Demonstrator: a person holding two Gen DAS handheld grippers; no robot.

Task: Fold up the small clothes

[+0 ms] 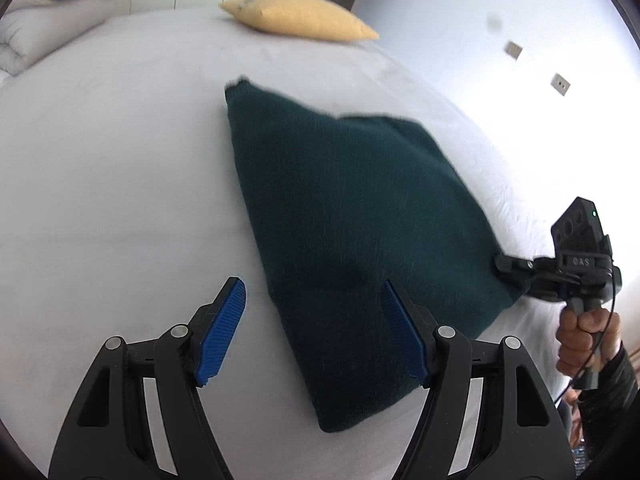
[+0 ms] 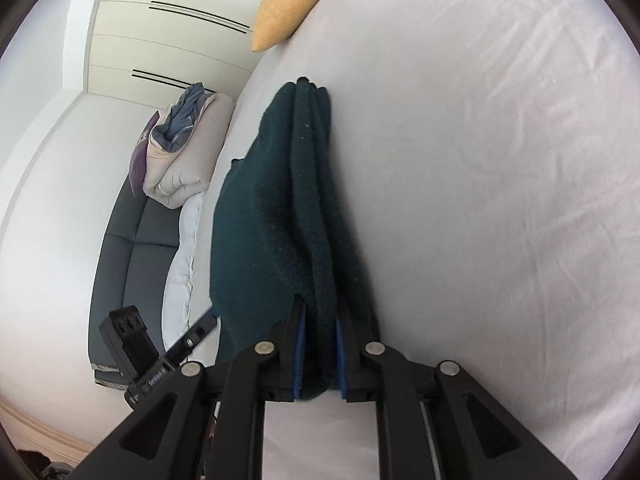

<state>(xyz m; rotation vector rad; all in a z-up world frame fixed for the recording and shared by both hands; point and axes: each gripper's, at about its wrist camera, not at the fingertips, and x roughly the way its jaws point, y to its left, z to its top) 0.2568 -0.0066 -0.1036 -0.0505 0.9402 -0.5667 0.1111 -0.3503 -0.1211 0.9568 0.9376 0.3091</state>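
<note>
A: Looking through the left wrist: left gripper [image 1: 312,312] spread wide, dark green garment [image 1: 344,216] folded on the white bed [image 1: 120,184], centre to 5 o'clock.

B: Right wrist: right gripper [image 2: 319,350] pinches the garment's layered edge at 6 o'clock.

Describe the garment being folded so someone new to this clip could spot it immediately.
Start from the wide white bed sheet filling the frame. In its middle lies the dark green knitted garment, folded into layers, one corner pinched in the right claw. It is the only dark item on the sheet; the yellow pillow sits at the far edge.
</note>
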